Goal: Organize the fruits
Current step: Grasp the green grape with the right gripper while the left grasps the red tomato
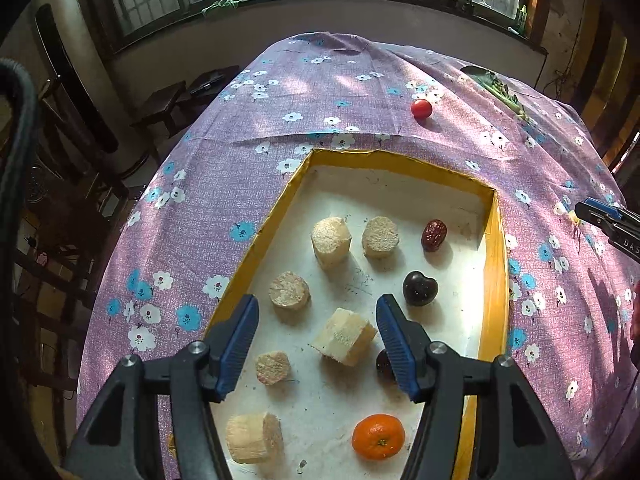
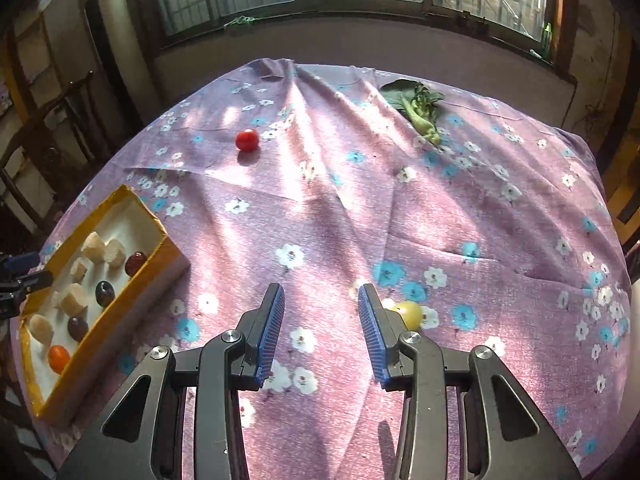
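Observation:
A yellow-rimmed box [image 1: 498, 264] [image 2: 168, 246] holds several pale sugarcane chunks [image 1: 344, 334], a red date [image 1: 434, 235], a dark plum [image 1: 420, 288], a second dark fruit [image 1: 384, 364] and an orange mandarin [image 1: 378, 436] [image 2: 59, 358]. My left gripper [image 1: 316, 312] is open and empty above the box, around one chunk without touching it. A red cherry tomato [image 1: 421, 109] [image 2: 247, 139] lies on the cloth beyond the box. My right gripper [image 2: 320, 300] is open and empty over the cloth. A yellow fruit [image 2: 410, 314] lies just right of its right finger.
The table wears a purple flowered cloth [image 2: 400, 208]. A leafy green vegetable [image 2: 420, 108] [image 1: 500, 92] lies at the far right. The right gripper's tip [image 1: 600, 218] shows at the left view's right edge. Chairs [image 1: 168, 100] and a window wall stand beyond the table.

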`<state>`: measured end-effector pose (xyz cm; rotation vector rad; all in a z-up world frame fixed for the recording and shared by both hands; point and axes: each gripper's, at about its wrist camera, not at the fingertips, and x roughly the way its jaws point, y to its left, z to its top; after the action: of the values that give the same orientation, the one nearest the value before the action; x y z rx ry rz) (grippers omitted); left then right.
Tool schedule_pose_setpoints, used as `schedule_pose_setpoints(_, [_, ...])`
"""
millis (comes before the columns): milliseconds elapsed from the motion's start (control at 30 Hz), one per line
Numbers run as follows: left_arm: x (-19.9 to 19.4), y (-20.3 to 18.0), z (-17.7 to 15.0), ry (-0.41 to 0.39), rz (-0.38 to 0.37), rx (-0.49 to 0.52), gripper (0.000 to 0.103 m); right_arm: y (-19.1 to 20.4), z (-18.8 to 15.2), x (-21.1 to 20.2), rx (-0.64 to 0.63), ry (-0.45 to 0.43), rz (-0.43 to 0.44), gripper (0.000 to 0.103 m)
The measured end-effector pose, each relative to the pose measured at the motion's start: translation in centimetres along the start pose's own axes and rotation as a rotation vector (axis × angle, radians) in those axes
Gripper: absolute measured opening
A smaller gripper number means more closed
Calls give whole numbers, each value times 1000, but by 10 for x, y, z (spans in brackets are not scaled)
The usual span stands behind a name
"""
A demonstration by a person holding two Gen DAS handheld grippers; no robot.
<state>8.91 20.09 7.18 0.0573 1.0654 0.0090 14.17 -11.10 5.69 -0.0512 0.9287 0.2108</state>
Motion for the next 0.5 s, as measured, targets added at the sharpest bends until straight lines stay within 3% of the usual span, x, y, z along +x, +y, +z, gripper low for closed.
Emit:
schedule_pose_setpoints(200, [-2, -27, 10, 1, -19, 39, 65, -51, -24, 13, 101, 49, -21, 38])
schedule_pose_setpoints(500, [0, -70, 46, -15, -17, 98, 66, -51, -22, 31, 47, 36, 33, 37])
